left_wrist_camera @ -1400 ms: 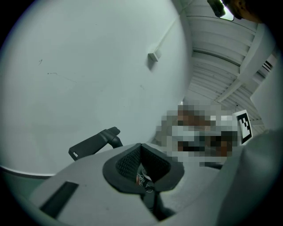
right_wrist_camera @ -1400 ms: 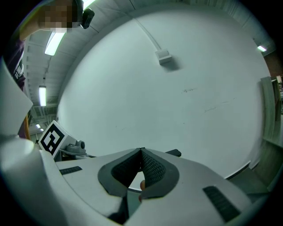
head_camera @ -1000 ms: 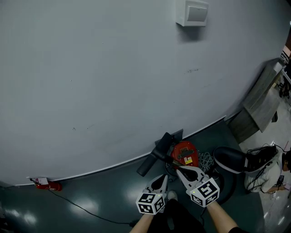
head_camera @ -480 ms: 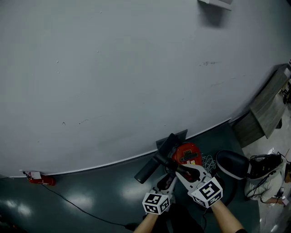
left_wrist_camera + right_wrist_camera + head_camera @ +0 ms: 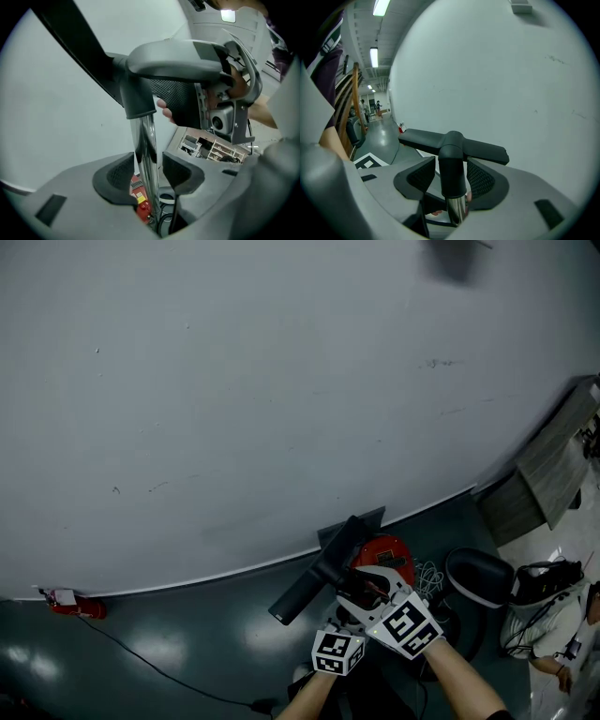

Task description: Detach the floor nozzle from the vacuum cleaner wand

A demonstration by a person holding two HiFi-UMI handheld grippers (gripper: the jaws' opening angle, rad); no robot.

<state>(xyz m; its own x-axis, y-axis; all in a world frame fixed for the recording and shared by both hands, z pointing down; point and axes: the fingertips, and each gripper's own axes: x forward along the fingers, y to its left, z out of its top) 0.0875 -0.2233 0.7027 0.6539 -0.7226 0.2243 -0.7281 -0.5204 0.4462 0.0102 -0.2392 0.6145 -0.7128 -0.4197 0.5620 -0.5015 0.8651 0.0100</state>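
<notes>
Jaws just opening, left gripper (image 5: 149, 165) and right gripper (image 5: 452, 176) straddle the wand (image 5: 146, 136) (grey wall (image 5: 234, 381), glossy floor (image 5: 187, 652)).

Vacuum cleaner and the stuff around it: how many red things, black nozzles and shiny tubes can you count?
Red things: 2, the vacuum cleaner body and a small red thing by the wall
Black floor nozzle: 1
Shiny wand: 1
Total: 4
</notes>
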